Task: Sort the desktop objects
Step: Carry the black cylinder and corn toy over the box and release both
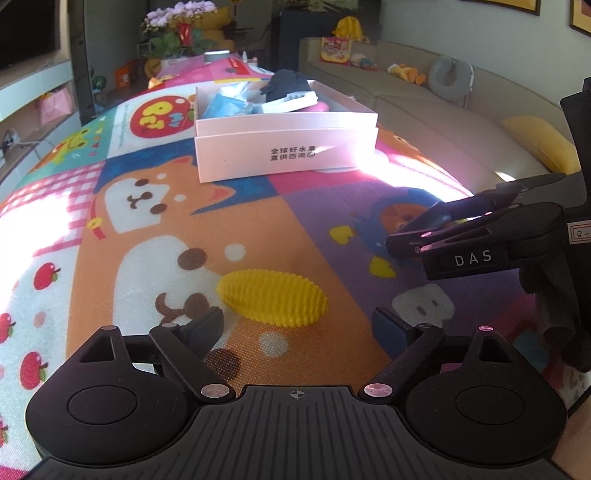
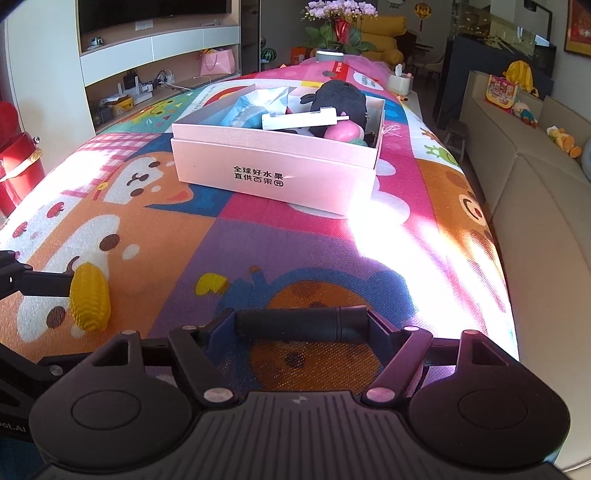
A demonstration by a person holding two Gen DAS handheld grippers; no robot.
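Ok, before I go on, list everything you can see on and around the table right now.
ridged toy: 1, yellow, on the mat just ahead of the left gripper, not gripped
cylinder: 1, black, lying crosswise between the right gripper's jaws
box: 1, pale pink with dark print, mid-table, open
plush: 1, black, in the box
case: 1, white, in the box
rounded item: 1, pink, in the box
packet: 1, light blue, in the box
mat: 1, multicoloured cartoon print, covering the table
sofa: 1, beige, right of the table
orchid plant: 1, purple, far end
left gripper: 1, black, jaws open
right gripper: 1, black, jaws closed on the cylinder
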